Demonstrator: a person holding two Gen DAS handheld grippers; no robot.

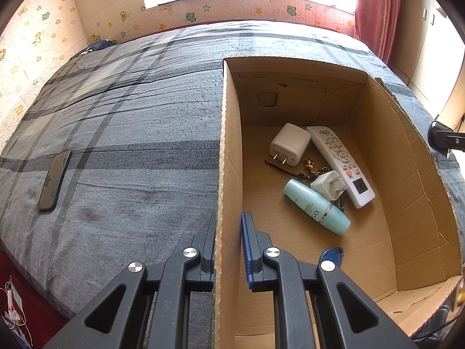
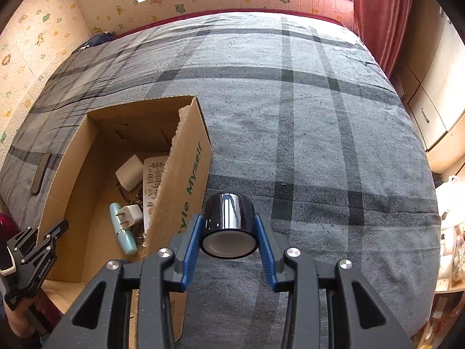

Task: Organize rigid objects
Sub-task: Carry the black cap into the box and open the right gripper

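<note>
Right tool (image 2: 229, 244) grips tape roll (image 2: 228, 221); left tool (image 1: 229, 244) clamps box wall (image 1: 229, 151).

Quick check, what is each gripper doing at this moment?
Left gripper: closed on the left wall of the cardboard box, one finger outside, one inside.
Right gripper: closed on a black tape roll, held above the bed.
</note>
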